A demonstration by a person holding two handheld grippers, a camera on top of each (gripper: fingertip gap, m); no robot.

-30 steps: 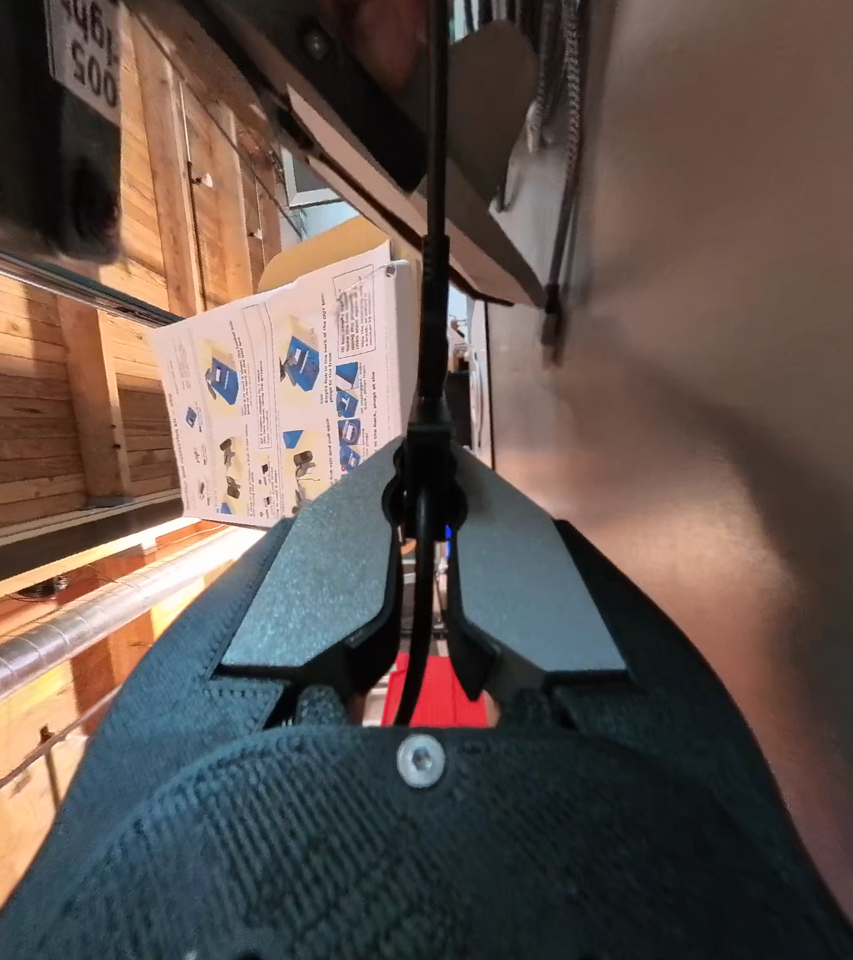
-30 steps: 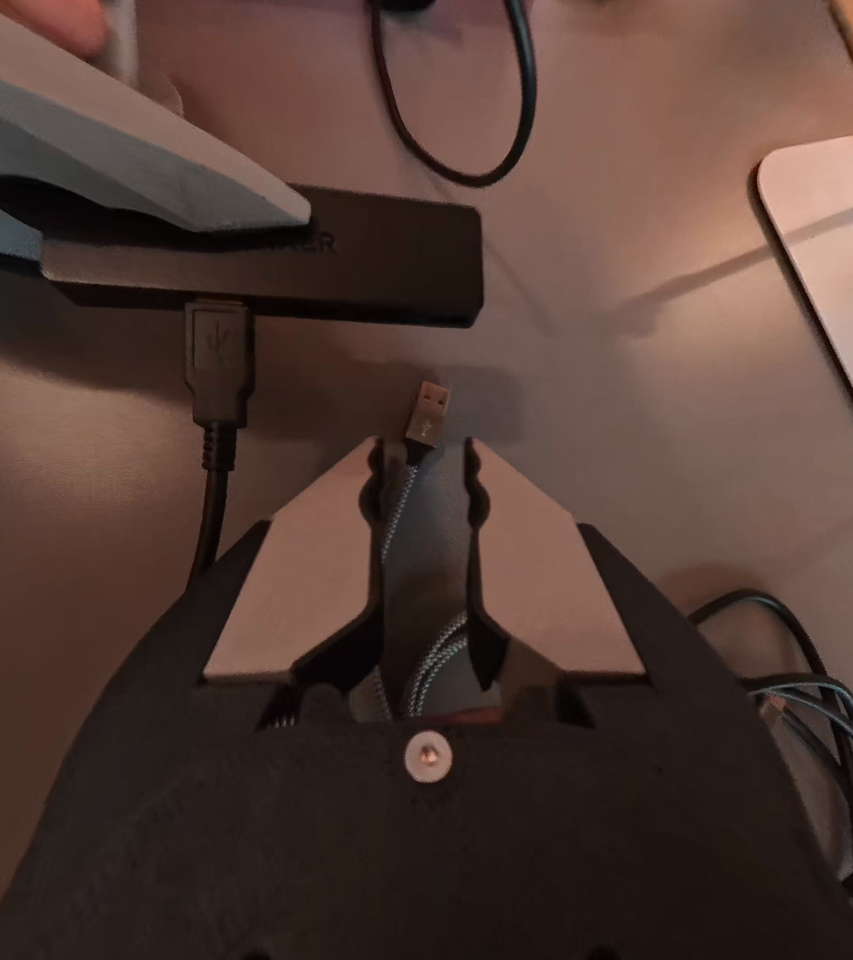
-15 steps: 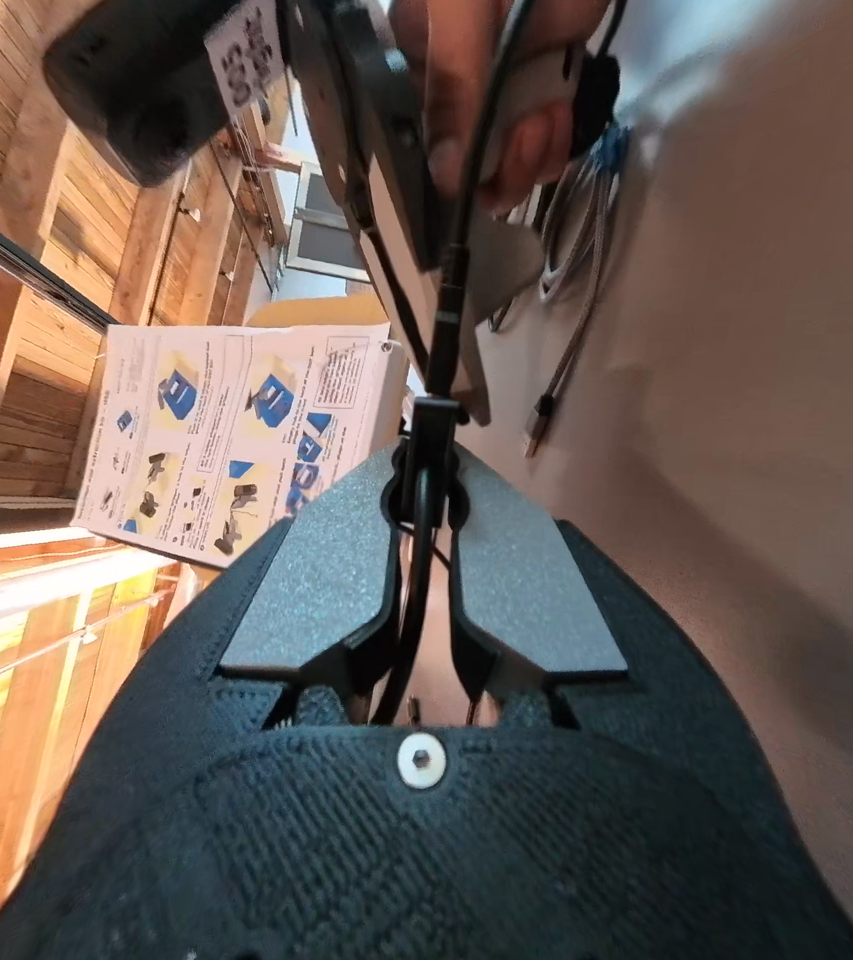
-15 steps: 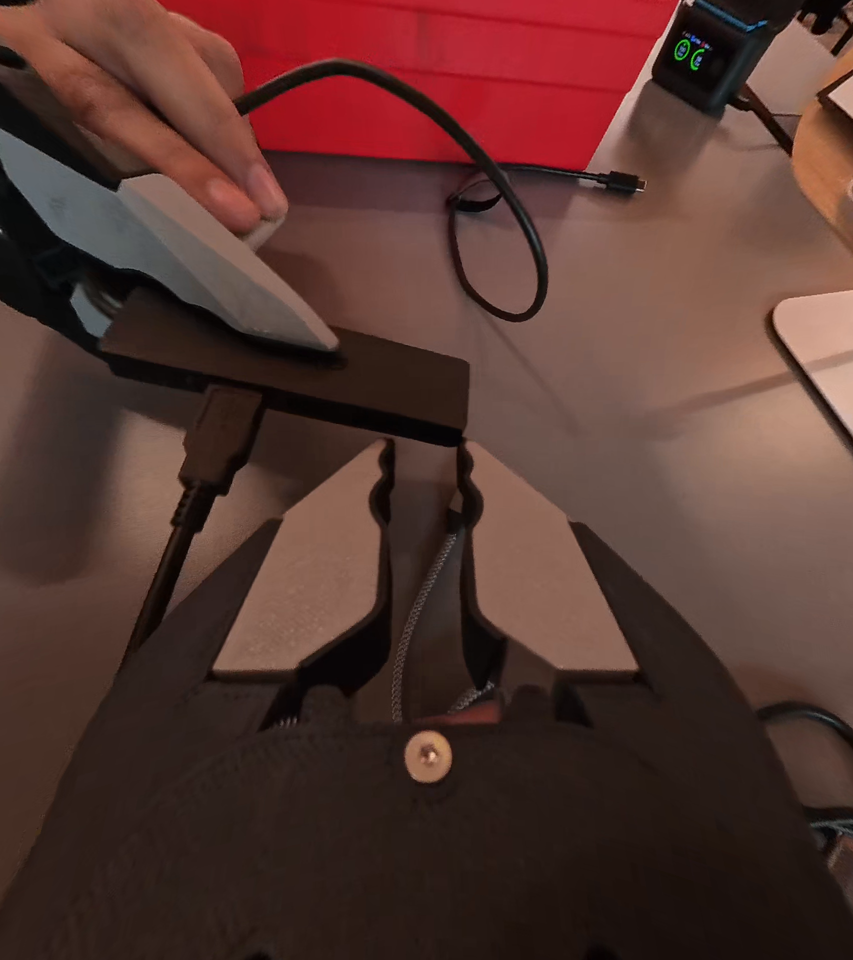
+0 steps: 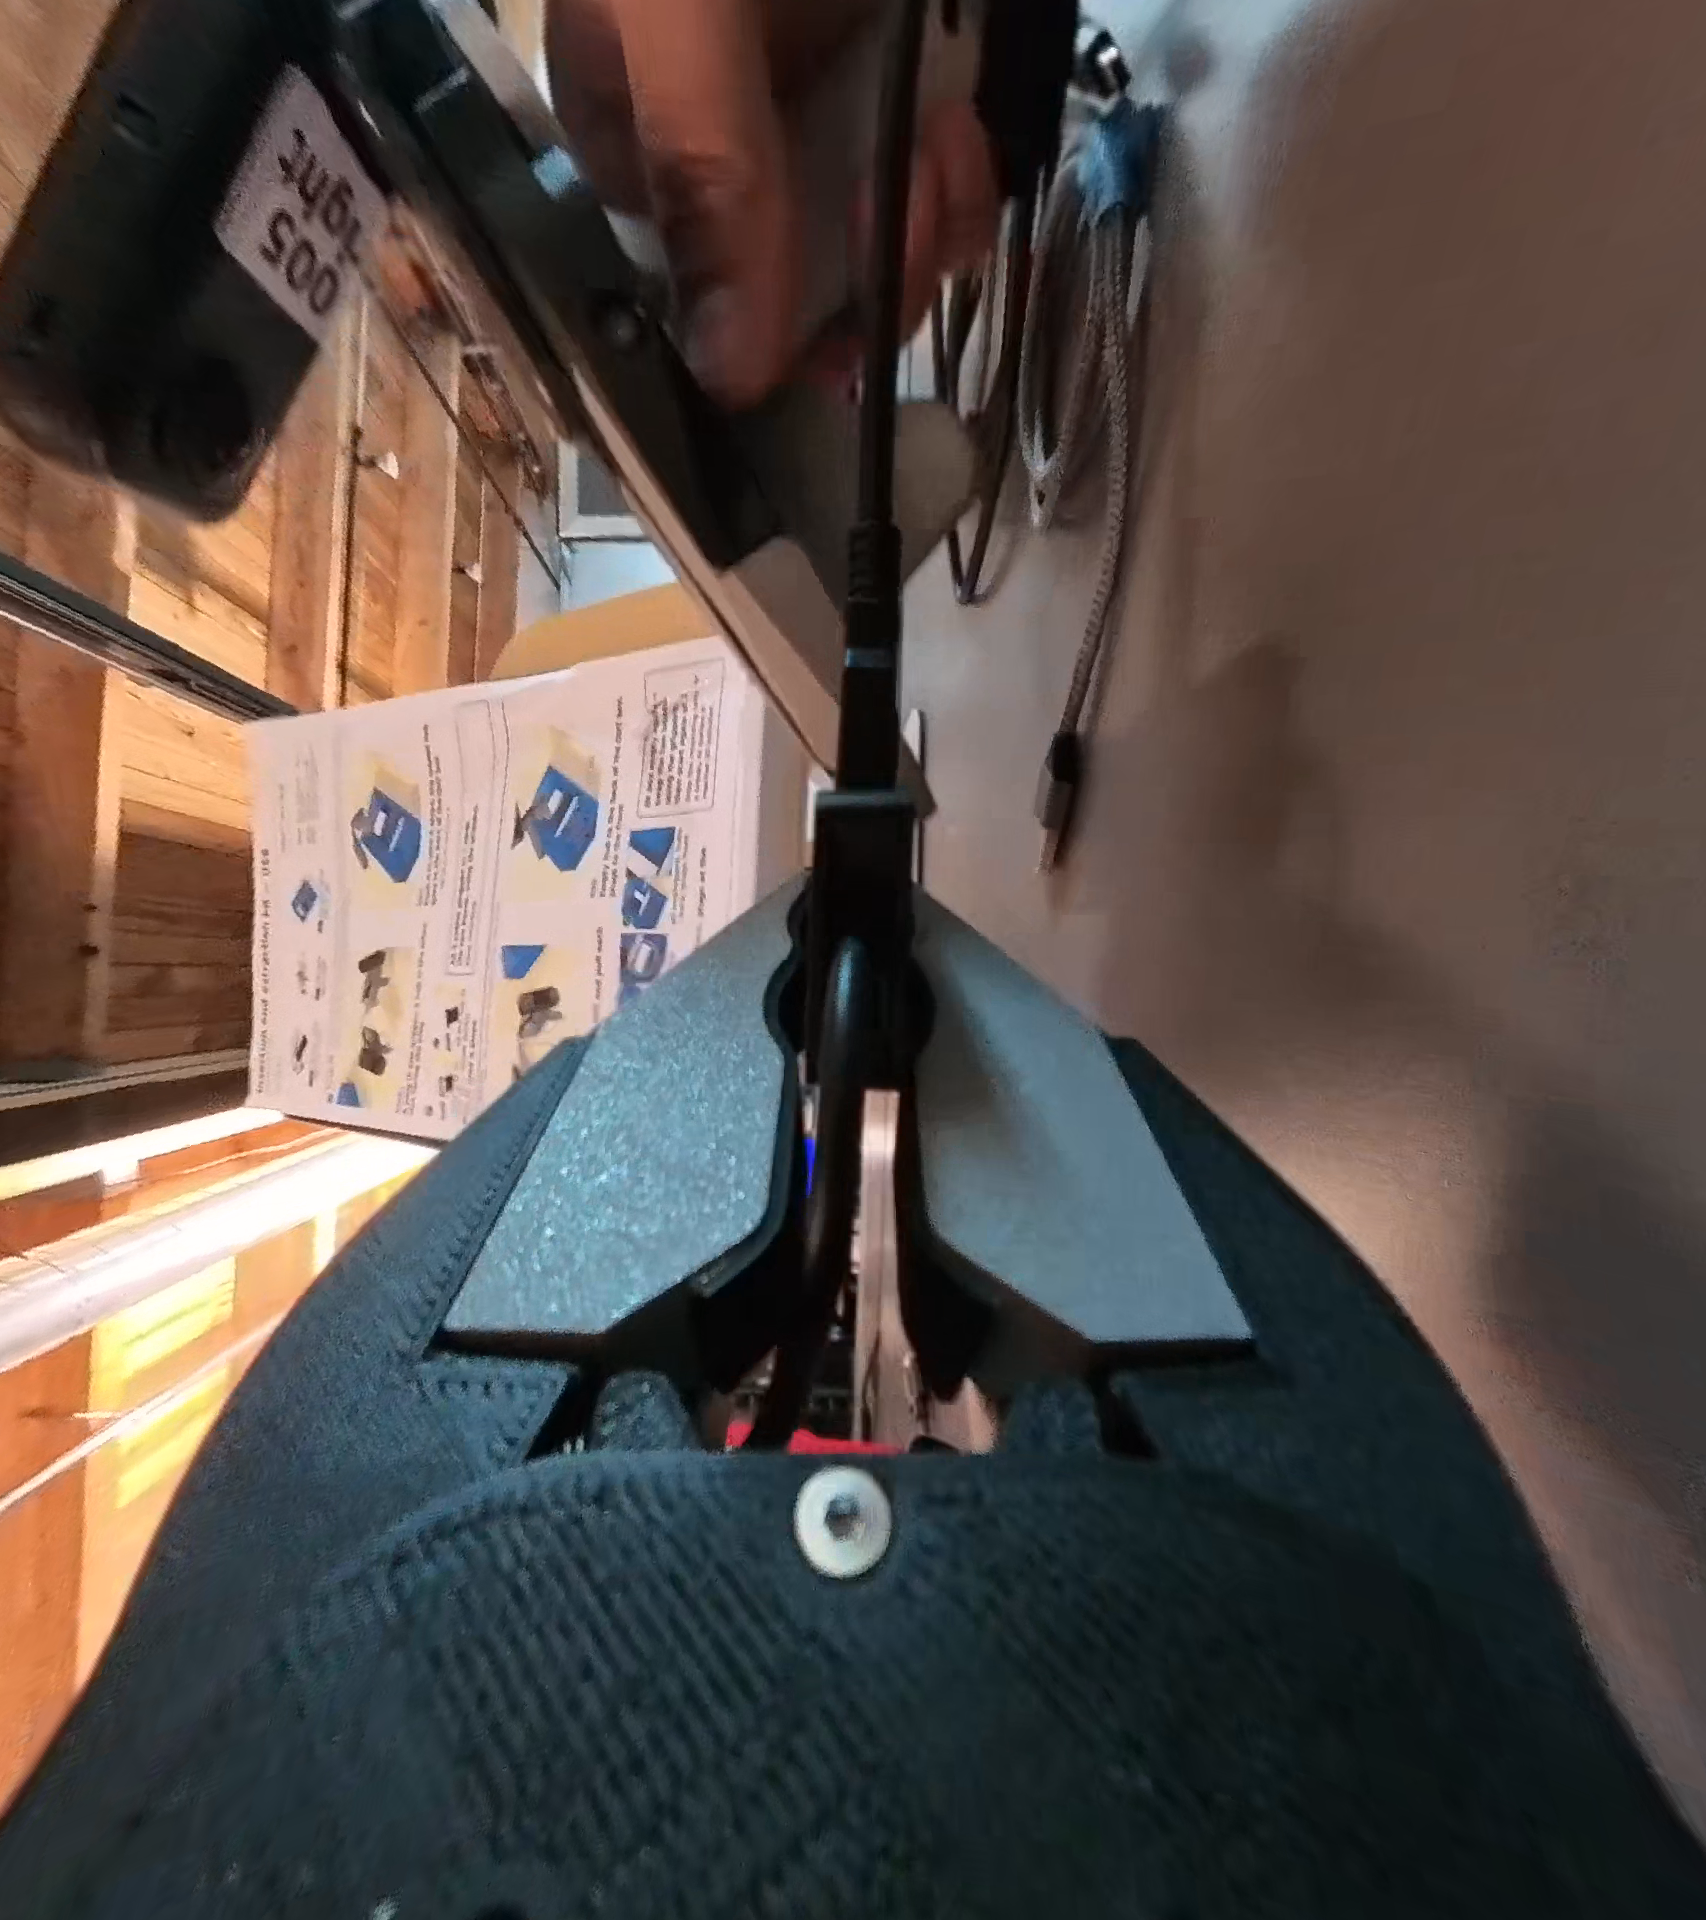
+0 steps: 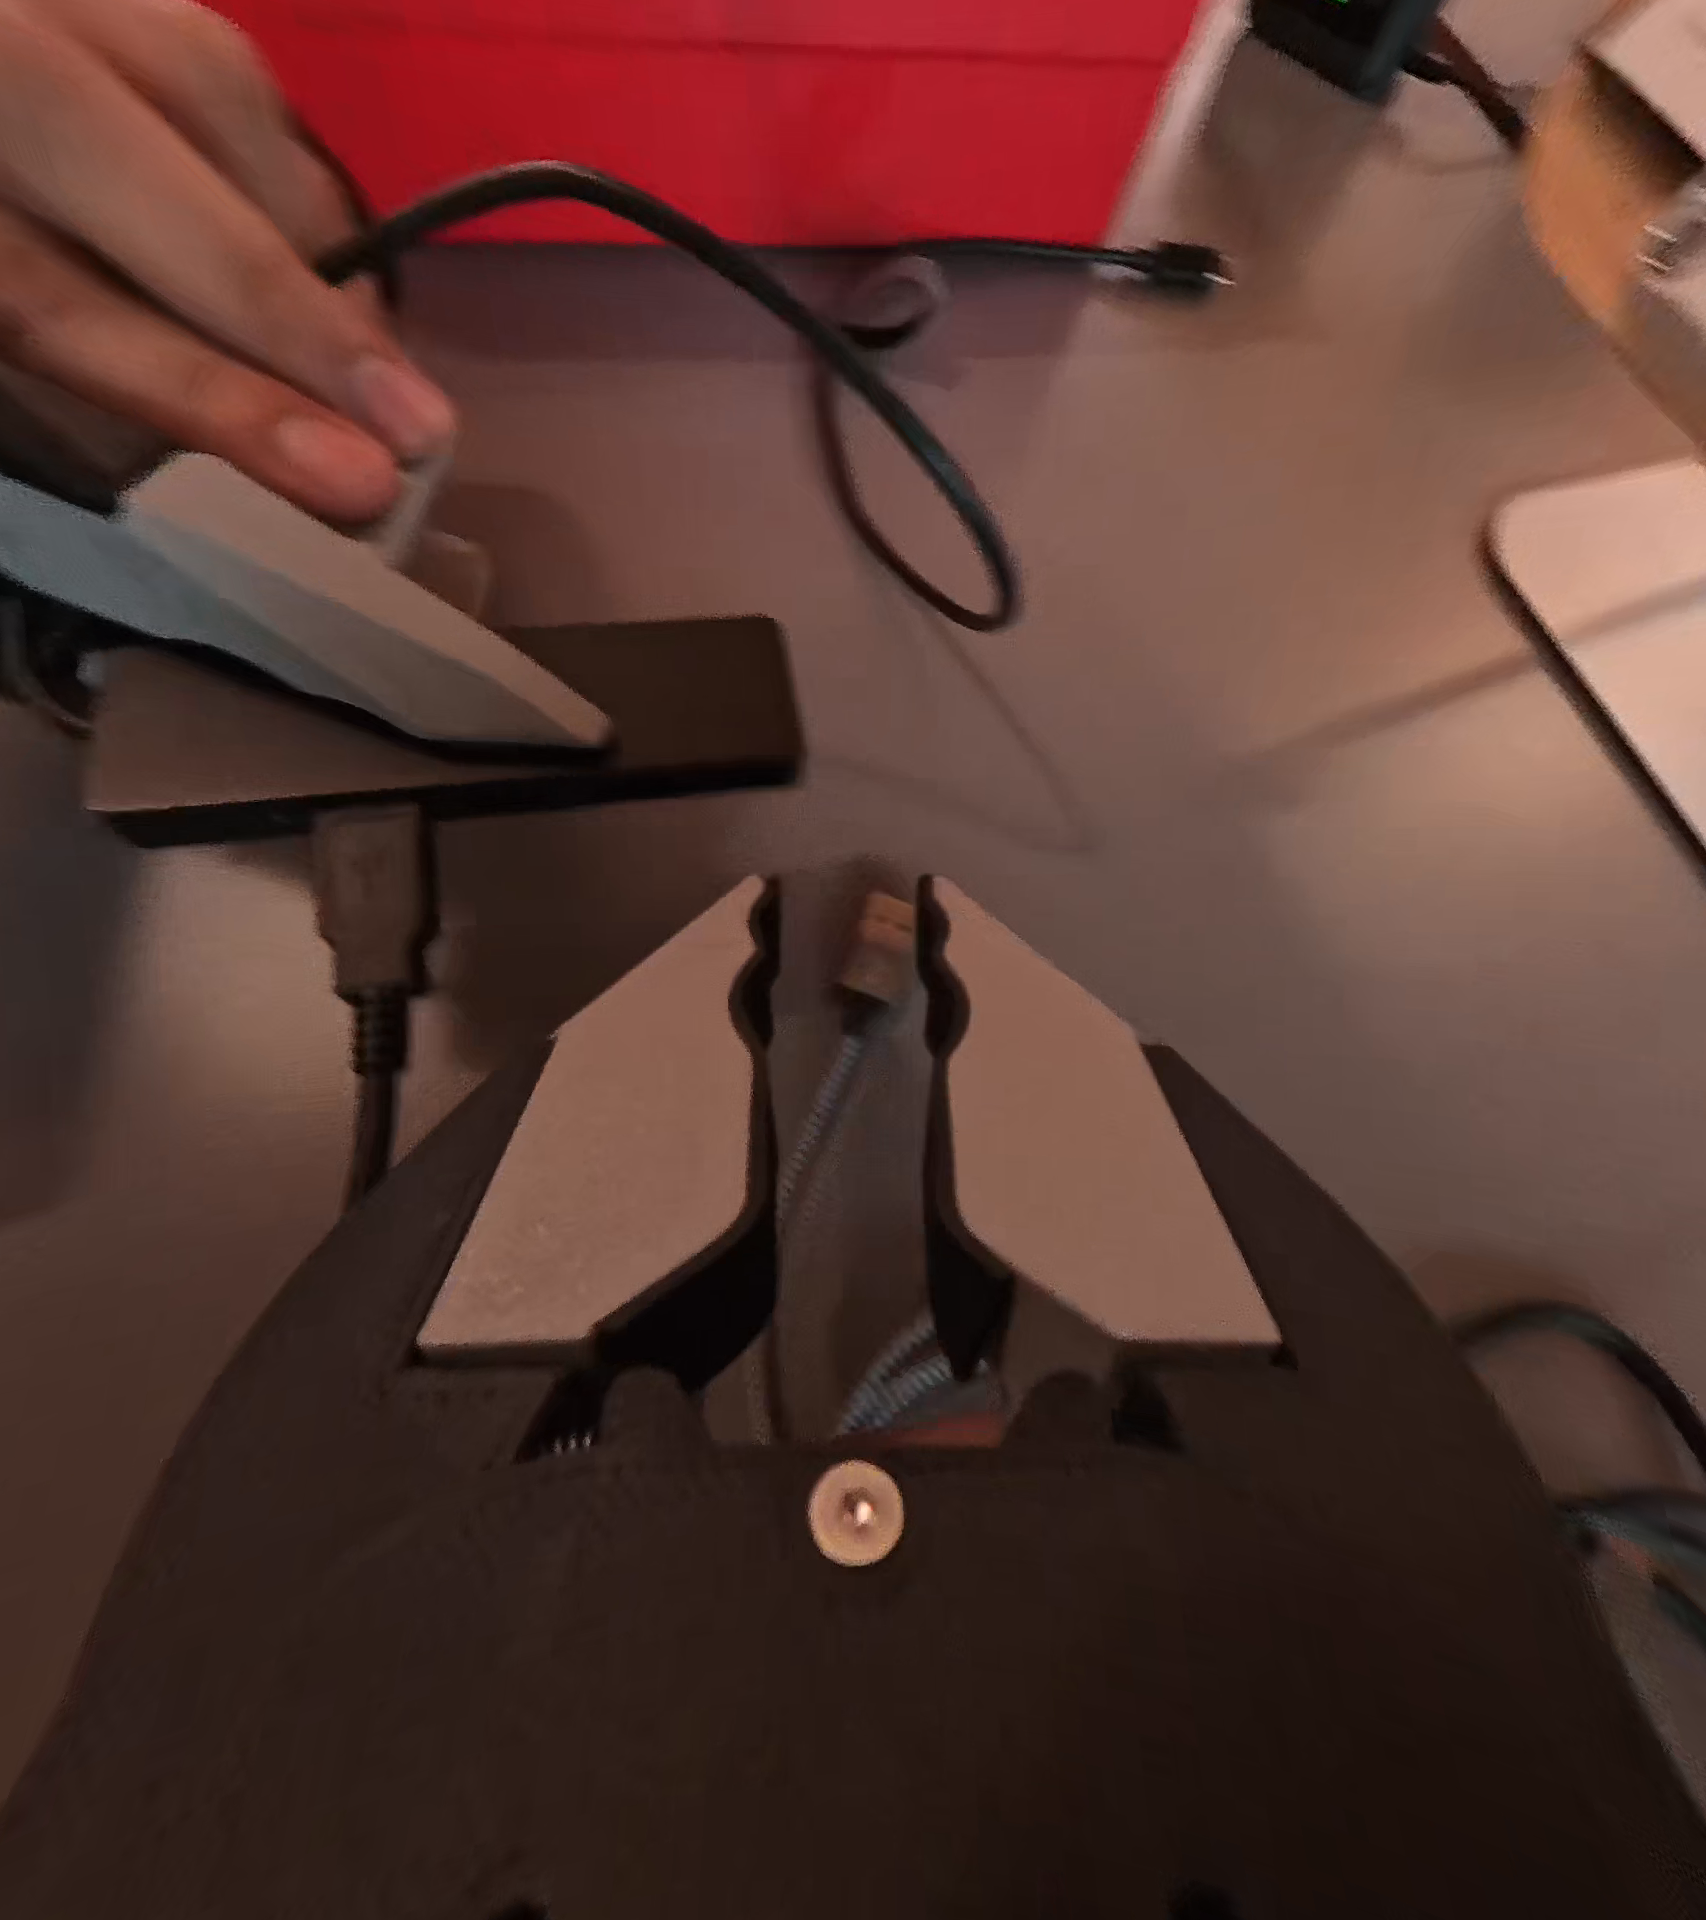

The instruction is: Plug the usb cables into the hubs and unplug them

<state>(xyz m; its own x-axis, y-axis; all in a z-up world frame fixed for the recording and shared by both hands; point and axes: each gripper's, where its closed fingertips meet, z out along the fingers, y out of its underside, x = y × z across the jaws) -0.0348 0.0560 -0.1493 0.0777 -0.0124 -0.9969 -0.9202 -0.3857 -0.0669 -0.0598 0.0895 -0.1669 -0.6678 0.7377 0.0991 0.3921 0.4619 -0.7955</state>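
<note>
Now: left tool (image 5: 854,966) clamped on black hub (image 6: 475,727) | right tool (image 6: 849,914) parted, braided cable (image 6: 870,945) loose between.

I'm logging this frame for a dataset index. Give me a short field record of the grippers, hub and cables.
left gripper: shut on the black hub, edge-on in its own view
right gripper: open, jaws either side of the braided cable's plug
braided cable plug: unplugged, short of the hub
black usb cable: plugged into the hub's near edge
table: loose black cable loop behind the hub
</note>
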